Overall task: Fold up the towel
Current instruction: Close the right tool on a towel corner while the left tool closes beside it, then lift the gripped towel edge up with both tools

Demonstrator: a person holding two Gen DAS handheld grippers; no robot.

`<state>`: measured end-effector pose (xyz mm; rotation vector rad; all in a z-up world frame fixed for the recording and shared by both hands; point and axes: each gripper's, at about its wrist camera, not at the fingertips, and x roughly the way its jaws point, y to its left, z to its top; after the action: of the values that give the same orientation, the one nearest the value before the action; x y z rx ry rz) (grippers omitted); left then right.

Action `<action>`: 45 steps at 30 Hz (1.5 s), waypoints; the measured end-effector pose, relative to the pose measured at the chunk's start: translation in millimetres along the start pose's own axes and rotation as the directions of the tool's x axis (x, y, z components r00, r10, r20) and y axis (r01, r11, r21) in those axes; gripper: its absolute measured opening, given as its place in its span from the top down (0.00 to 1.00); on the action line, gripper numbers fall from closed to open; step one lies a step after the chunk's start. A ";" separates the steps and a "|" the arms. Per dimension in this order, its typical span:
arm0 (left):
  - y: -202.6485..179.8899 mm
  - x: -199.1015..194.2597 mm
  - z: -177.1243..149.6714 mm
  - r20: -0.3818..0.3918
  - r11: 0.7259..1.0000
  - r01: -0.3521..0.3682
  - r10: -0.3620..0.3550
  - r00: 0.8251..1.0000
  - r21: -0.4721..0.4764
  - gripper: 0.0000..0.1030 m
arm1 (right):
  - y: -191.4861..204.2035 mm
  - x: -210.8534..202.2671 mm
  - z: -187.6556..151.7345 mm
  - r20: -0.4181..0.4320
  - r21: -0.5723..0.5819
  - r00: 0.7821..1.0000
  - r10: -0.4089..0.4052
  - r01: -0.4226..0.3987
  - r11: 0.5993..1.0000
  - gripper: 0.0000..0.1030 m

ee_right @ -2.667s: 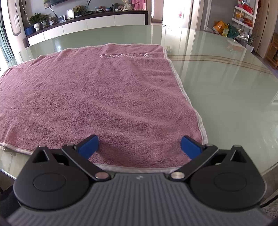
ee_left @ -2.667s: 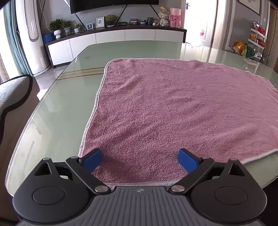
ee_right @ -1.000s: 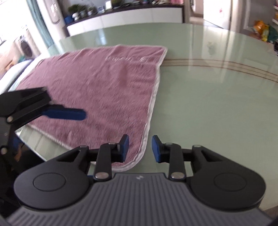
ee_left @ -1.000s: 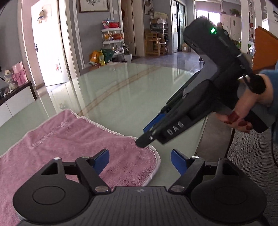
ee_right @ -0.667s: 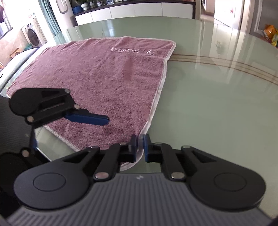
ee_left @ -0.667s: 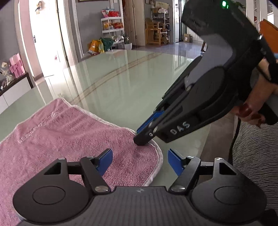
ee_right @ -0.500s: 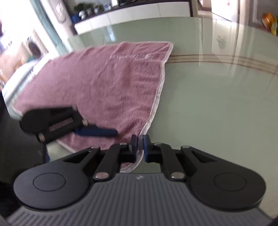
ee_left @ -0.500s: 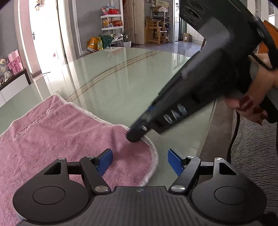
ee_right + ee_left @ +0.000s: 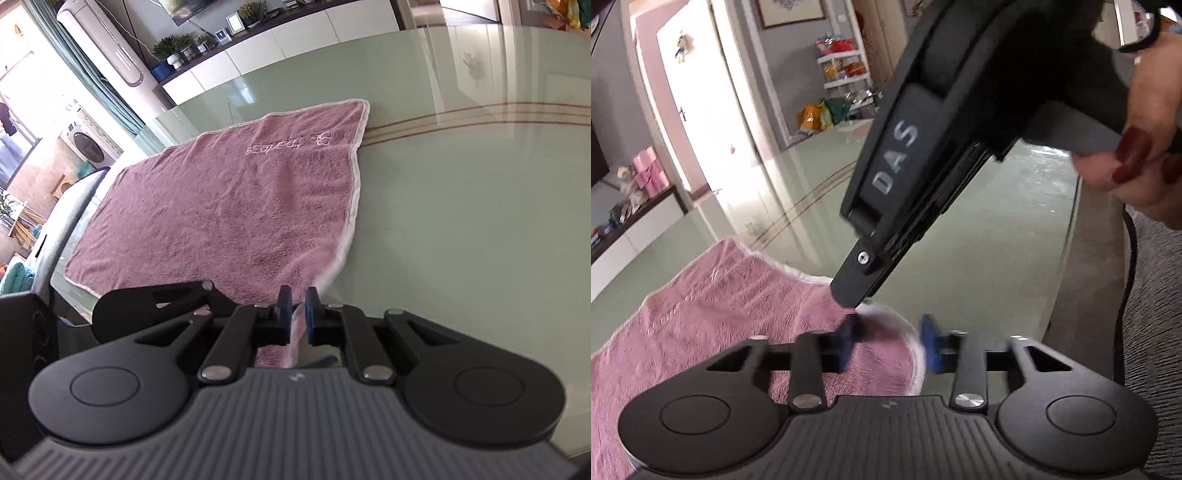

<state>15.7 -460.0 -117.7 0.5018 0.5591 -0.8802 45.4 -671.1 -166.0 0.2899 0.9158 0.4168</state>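
One towel (image 9: 236, 206) lies flat and unfolded on the glass tabletop (image 9: 461, 229); no fold is made yet, so all the folding is left. Both of the two grippers work at the same near corner. The left gripper (image 9: 890, 341) is closing, its jaws a short way apart with that corner between them. The right gripper (image 9: 295, 312), held by a hand (image 9: 1145, 140), is pressed together, pinching the white hem of the corner, which is slightly lifted.
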 end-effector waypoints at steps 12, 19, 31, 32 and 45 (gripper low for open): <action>16.7 -5.3 1.3 -0.013 0.989 0.082 -0.084 0.996 -0.125 0.97 | -6.1 -3.4 2.2 0.046 0.004 0.999 -0.018 0.018 1.000 0.91; 35.5 -23.5 -6.7 0.010 0.962 0.134 -0.135 0.991 -0.238 0.97 | -23.3 6.7 24.2 0.149 0.014 0.980 -0.130 0.130 0.991 0.65; 69.0 -35.7 -6.8 0.053 0.935 0.159 -0.150 0.987 -0.315 0.97 | -37.4 88.7 110.9 0.213 -0.035 0.968 -0.135 0.145 0.989 0.65; 70.4 -33.7 -7.1 0.051 0.934 0.161 -0.152 0.987 -0.318 0.97 | -36.1 95.8 115.9 0.212 -0.053 0.966 -0.150 0.165 0.985 0.65; 93.8 -27.6 -19.0 0.071 0.905 0.228 -0.217 0.974 -0.360 0.97 | -25.2 155.3 151.3 0.176 -0.213 0.957 -0.230 0.265 0.941 0.87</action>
<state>73.9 -381.7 -97.6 0.0841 0.7464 -0.9713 257.5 -631.0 -197.9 -0.0127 0.7365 0.2621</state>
